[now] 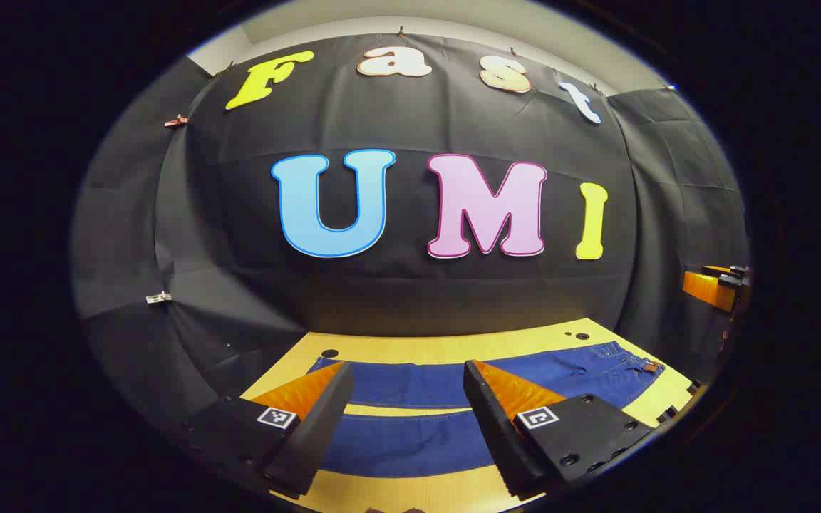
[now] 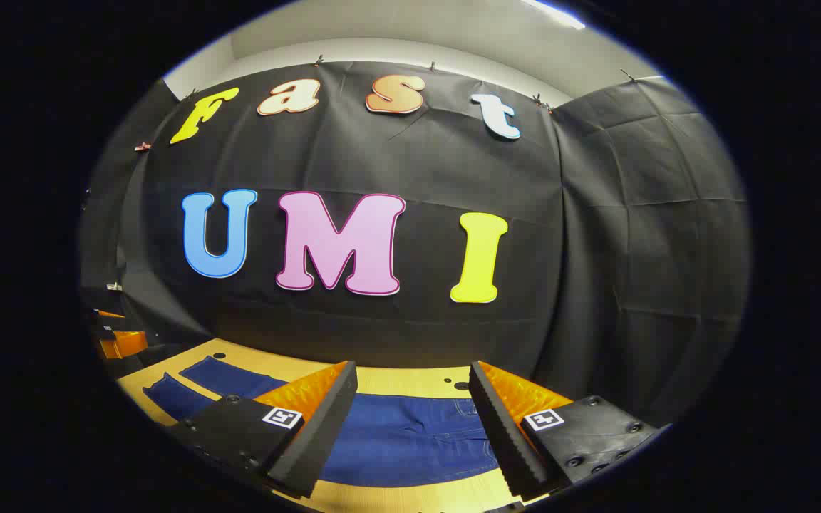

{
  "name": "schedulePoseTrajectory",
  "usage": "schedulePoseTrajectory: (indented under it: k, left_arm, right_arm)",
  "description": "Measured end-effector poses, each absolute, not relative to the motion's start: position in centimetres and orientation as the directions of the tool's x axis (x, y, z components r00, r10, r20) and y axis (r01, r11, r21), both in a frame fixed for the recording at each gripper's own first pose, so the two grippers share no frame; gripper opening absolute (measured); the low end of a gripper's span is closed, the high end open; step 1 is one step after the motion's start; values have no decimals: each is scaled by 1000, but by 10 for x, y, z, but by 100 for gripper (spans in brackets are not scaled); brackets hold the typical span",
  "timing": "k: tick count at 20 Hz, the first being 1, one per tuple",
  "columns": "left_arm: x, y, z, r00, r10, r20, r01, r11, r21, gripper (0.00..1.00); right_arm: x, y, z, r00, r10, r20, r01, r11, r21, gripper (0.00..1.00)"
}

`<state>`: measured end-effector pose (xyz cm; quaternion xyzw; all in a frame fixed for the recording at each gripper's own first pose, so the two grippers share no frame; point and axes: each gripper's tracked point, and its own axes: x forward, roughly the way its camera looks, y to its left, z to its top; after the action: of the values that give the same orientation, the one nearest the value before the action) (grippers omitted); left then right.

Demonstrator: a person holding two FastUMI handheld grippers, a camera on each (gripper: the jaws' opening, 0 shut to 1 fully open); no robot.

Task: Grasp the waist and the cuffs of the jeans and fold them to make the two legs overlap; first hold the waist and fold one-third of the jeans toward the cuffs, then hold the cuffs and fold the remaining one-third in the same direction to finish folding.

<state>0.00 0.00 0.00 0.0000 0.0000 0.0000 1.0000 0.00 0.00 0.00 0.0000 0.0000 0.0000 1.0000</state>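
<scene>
Jeans (image 1: pixel 410 420) — dark blue, spread flat, legs apart — on table (image 1: pixel 410 349).

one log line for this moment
stage: pre-grasp | jeans: flat, legs apart | left tongs: open | right tongs: open, over waist end

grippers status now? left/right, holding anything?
Left gripper: open, empty, above the jeans lying flat on the table.
Right gripper: open, empty, over the jeans' waist end.

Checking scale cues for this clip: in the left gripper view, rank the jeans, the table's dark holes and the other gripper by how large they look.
1. jeans, spread across the table
2. other gripper, cut off at the view's edge, so unsure
3. dark holes, each tiny
</scene>
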Motion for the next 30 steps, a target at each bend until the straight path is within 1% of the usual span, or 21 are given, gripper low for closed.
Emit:
schedulePoseTrajectory:
  k: [1,3,8,10,11,12,16,18,23,24,26,27,28,30]
  left_arm:
    - [0,0,0,1000,0,-1,0,1000,1,97]
    - [0,1,0,1000,1,-2,-1,1000,3,96]
    - [1,6,9,1000,17,8,-16,997,-78,97]
    - [2,5,9,1000,15,10,-14,997,-81,96]
    - [2,5,8,1000,16,10,-15,997,-80,96]
    - [2,6,8,1000,17,7,-16,997,-77,97]
    - [2,6,2,1000,18,0,-17,996,-85,97]
    - [4,14,5,999,39,1,-39,997,-69,96]
    - [7,45,-7,996,87,-29,-86,996,24,96]
    - [10,57,-10,995,91,-37,-88,994,68,96]
    - [15,80,-21,994,81,-70,-66,978,196,98]
    - [17,93,-29,994,66,-92,-40,965,259,98]
    - [20,103,-39,991,47,-123,-5,948,319,98]
    - [28,126,-61,980,30,-195,63,891,450,98]
  right_arm:
    - [0,1,0,1000,2,0,-2,1000,1,94]
    - [0,2,-1,1000,4,0,-4,1000,3,94]
    - [2,4,-1,1000,15,-2,-15,1000,4,94]
    - [3,6,0,1000,19,2,-19,1000,6,94]
    - [3,6,1,1000,21,3,-21,1000,2,97]
    - [3,6,1,1000,22,5,-22,1000,-2,94]
    - [3,3,-2,1000,22,-2,-22,1000,0,94]
    - [3,1,-3,1000,22,-5,-22,1000,-1,94]
    - [10,-6,-3,1000,18,-4,-18,999,-30,94]
    - [11,-7,-3,1000,17,-5,-17,999,-34,97]
    - [15,-12,-6,1000,16,-15,-16,999,-44,97]
    - [16,-14,-9,1000,17,-20,-18,999,-50,97]
    - [17,-15,-10,999,18,-27,-20,998,-56,94]
    - [21,-19,-12,999,17,-36,-19,998,-66,94]
